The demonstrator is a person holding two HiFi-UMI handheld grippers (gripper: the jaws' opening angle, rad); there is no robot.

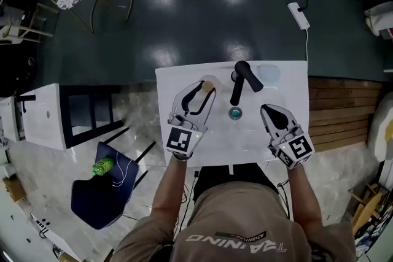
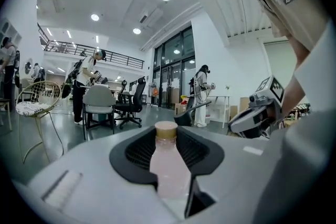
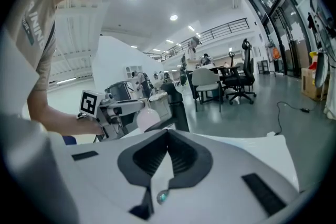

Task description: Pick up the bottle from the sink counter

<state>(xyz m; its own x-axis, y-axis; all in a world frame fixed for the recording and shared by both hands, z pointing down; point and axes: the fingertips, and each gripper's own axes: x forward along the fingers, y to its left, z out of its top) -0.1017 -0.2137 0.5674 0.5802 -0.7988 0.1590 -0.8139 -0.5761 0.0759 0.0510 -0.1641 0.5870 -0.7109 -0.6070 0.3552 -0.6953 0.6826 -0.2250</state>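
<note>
Now the left gripper (image 1: 198, 95) is squeezing the pink bottle (image 2: 168, 165), just left of the faucet (image 1: 241, 80). The right gripper (image 1: 274, 113) is hanging shut, empty. If the squeeze is weakening, the bottle could slip.

The bottle (image 2: 169, 170) is pale milky pink with a tan cap (image 2: 167, 130). The left gripper (image 1: 206, 88) and right gripper (image 1: 269, 109) are light grey with black ribbed pads, and each marker cube (image 1: 182, 140) shows black squares on white. The sink counter (image 1: 184, 80) is plain white, its faucet (image 1: 241, 80) black and its drain (image 1: 235, 113) teal; the floor (image 1: 184, 21) is glossy dark grey-green, the chair (image 1: 92, 199) navy, the wooden slats (image 1: 338, 107) brown, and the person's shirt (image 1: 233, 224) beige with dark lettering.
</note>
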